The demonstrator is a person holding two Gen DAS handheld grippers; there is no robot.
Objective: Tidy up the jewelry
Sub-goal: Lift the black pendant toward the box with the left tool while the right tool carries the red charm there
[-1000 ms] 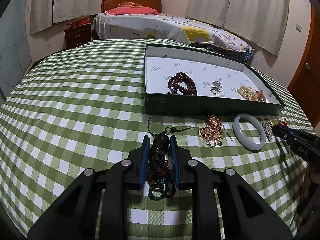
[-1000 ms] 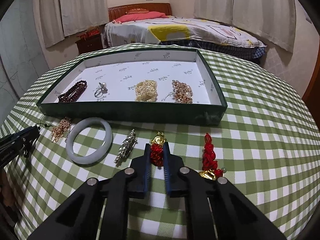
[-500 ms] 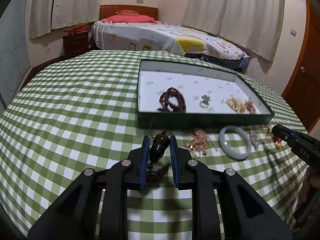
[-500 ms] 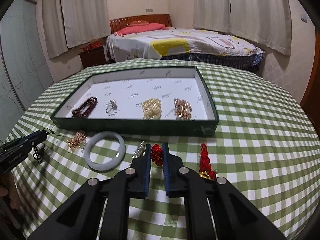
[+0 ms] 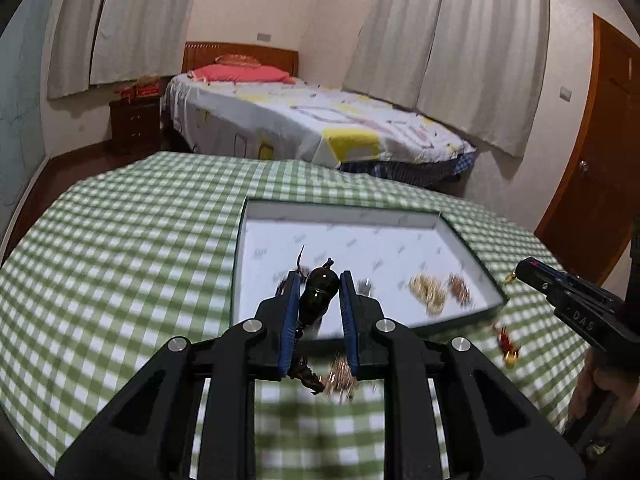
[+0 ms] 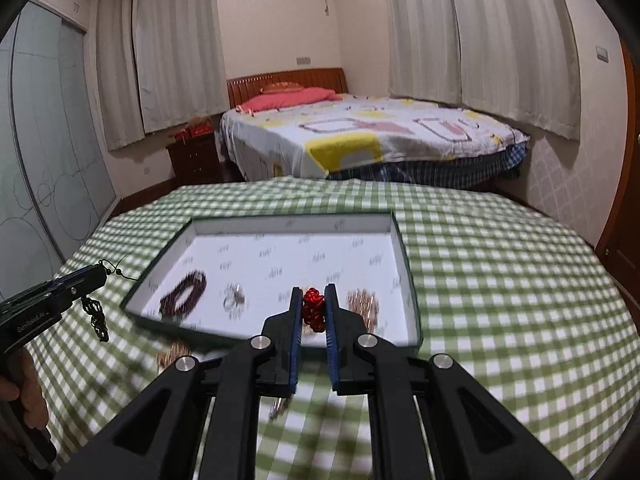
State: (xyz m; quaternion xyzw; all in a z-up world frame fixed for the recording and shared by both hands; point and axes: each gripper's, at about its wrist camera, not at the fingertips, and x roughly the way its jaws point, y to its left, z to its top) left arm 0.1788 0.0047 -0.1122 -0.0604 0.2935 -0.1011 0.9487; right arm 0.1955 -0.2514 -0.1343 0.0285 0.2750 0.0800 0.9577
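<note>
**Two pieces carried toward the box**

Left wrist view: the left gripper point(image 5: 319, 294) pinches a glossy dark gourd pendant point(image 5: 318, 292), its knotted cord dangling over the checked cloth point(image 5: 120, 260); clear the green box point(image 5: 472, 316) rim before releasing.

Right wrist view: the right gripper point(image 6: 313, 312) clamps a red knotted charm point(image 6: 313, 309) before the white-lined floor; lower gently beside the beaded bracelet point(image 6: 185, 293).

A round table under a green-and-white checked cloth point(image 6: 500, 264) carries everything. On it sits a shallow dark green tray point(image 6: 412, 300) with a white printed lining. In front of the tray's near wall, straight on the cloth, lie a blurred gold chain point(image 5: 340, 376) and a small red-and-gold ornament point(image 5: 506, 344).
</note>
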